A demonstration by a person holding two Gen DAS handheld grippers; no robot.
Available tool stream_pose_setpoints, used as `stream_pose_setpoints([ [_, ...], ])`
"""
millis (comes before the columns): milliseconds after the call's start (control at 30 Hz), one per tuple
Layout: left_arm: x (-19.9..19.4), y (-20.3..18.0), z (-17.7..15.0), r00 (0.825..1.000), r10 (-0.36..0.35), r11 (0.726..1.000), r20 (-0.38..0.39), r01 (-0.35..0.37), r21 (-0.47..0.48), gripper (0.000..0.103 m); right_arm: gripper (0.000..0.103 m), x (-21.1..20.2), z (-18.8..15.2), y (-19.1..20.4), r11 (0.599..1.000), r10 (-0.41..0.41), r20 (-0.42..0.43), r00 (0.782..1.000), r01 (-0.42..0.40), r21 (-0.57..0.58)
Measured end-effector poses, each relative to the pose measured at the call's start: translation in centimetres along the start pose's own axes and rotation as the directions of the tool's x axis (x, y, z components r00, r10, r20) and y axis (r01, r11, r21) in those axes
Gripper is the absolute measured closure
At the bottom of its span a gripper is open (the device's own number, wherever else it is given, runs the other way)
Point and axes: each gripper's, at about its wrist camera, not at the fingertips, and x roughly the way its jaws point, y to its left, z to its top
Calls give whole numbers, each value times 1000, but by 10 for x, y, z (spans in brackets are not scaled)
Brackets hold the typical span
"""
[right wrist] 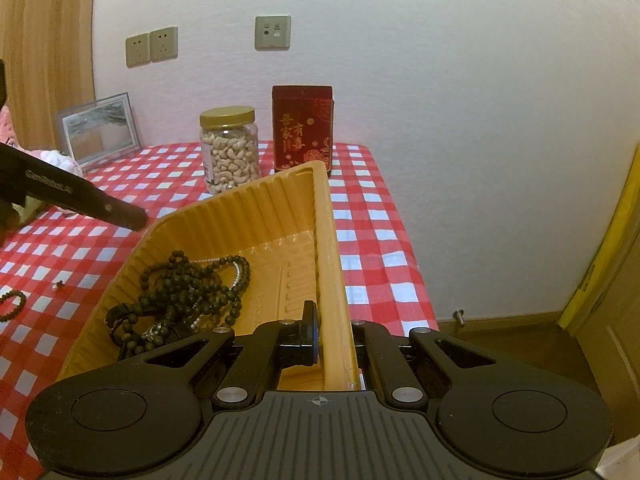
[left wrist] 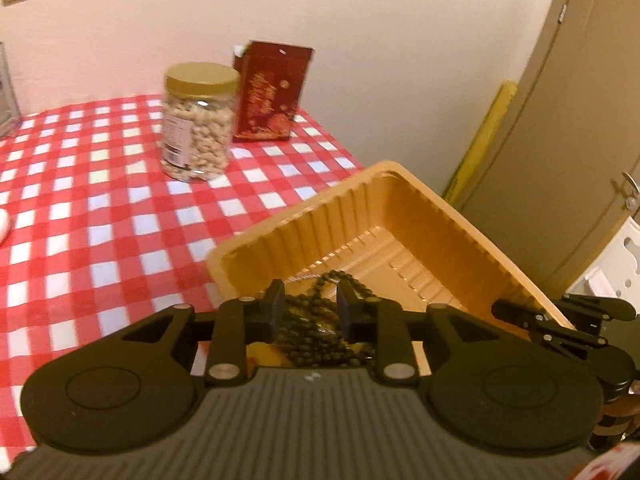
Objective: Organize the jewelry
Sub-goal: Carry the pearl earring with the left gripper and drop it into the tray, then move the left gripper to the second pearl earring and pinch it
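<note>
Your ribbed orange plastic tray [right wrist: 256, 216] sits near the right edge of the red-and-white checked tablecloth [right wrist: 368, 240], with open cloth to its left and far side (a cashew jar [right wrist: 230, 148] and red tin [right wrist: 302, 128] stand far back). Dark wooden bead strands [right wrist: 188, 284] with a pearl string lie heaped in its near-left corner. Your right gripper [right wrist: 334, 334] pinches the tray's right wall; your left gripper [left wrist: 310, 300] hovers parted above the beads.

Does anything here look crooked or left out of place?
Yes. The tray is tipped up off the table, its wall pinched in the right claw, so the beads have piled at its low end. A bracelet lies loose on the tablecloth, outside the tray.
</note>
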Motion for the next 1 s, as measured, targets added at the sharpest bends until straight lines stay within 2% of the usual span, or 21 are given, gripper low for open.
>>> stream_pose_setpoints([
  [300, -43, 53, -16, 990, 142, 988, 14, -141, -65, 79, 100, 2, 0, -1, 1000, -6, 5, 1000, 6, 2],
  [500, -62, 95, -41, 969, 245, 963, -29, -246, -112, 78, 99, 5, 1, -2, 1000, -5, 4, 1000, 5, 5],
  [667, -69, 113, -65, 950, 304, 947, -71, -309, -84, 79, 99, 5, 1, -2, 1000, -6, 3, 1000, 6, 4],
  [800, -69, 119, -81, 947, 303, 949, -109, -309, -53, 78, 99, 8, 1, -2, 1000, -8, -2, 1000, 8, 1],
  [1000, -51, 115, -86, 951, 283, 957, -121, -289, -28, 76, 99, 10, 1, 0, 1000, -13, -6, 1000, 13, -3],
])
